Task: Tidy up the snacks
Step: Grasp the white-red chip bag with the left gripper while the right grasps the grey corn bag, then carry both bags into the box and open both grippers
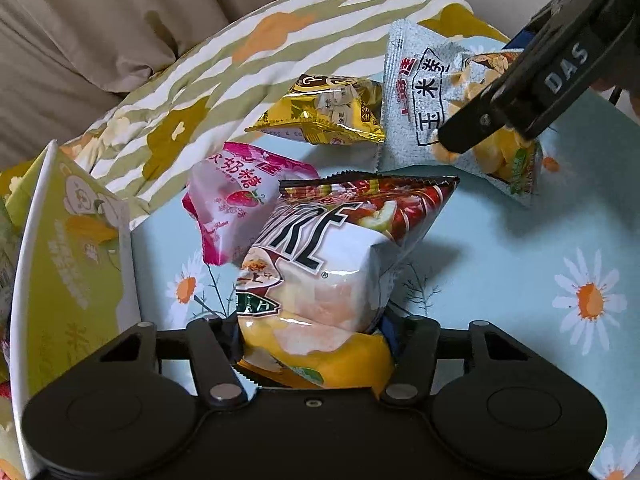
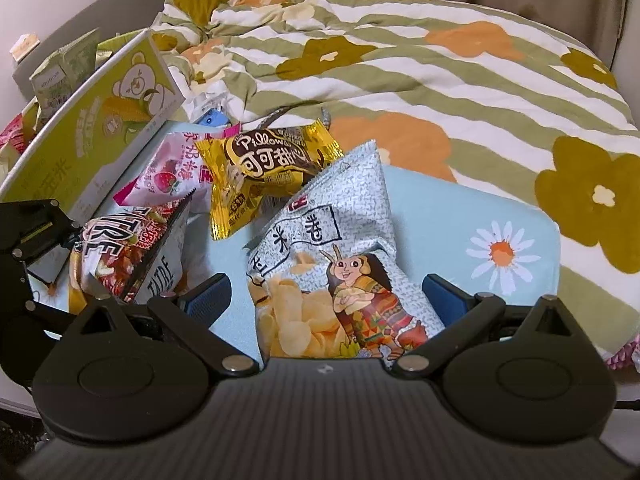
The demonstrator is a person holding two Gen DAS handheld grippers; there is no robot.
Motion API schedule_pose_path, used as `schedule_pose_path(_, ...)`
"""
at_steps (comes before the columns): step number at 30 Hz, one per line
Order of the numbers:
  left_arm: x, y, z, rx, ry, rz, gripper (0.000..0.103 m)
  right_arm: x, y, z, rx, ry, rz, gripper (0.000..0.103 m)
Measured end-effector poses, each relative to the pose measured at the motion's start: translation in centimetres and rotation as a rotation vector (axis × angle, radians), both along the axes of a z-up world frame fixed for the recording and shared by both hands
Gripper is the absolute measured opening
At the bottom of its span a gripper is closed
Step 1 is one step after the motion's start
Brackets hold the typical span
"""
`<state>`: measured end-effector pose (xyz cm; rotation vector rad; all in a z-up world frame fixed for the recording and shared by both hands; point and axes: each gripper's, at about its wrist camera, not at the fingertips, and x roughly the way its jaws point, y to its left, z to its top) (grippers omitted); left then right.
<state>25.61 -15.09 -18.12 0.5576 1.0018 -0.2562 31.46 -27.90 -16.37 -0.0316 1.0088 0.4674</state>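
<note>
the left tongs (image 1: 316, 344) are clamped on the lower end of a red-and-white chip bag (image 1: 340, 256), which stands up from the light blue daisy-print sheet (image 1: 500, 264) on the bed. just behind it lies a pink strawberry candy bag (image 1: 236, 204), partly under the chip bag's top edge. a gold cocoa pillow snack bag (image 2: 264, 168) lies further back, near the striped floral quilt (image 2: 400, 60). a green corn snack box (image 1: 76, 248) stands on edge at the left. the right tongs (image 2: 326, 300) are spread wide, one finger on each side of the grey corn roll bag (image 2: 340, 240); the blue pads (image 2: 210, 298) stand apart from it.
</note>
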Motion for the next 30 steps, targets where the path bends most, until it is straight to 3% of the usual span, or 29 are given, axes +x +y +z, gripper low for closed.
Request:
schedule_pose_path(16,-2.0,1.0,1.2,-0.050,-0.001,0.115,0.064,-0.5,1.7,-1.7,-0.058,-0.022,0.052,0.102)
schedule_pose_path(19,-2.4,1.1,1.6,-0.061,-0.009,0.126,0.064,-0.9,1.6,-1.6,-0.051,-0.028,0.042,0.095)
schedule_pose_path(20,-2.6,1.2,1.8,-0.066,-0.013,0.131,0.064,-1.0,1.5,-1.6,-0.047,-0.023,0.042,0.088)
schedule_pose_path(30,-4.2,1.3,3.9,-0.134,-0.040,0.183,0.064,-2.9,0.4,-0.4,-0.010,-0.027,-0.028,0.074)
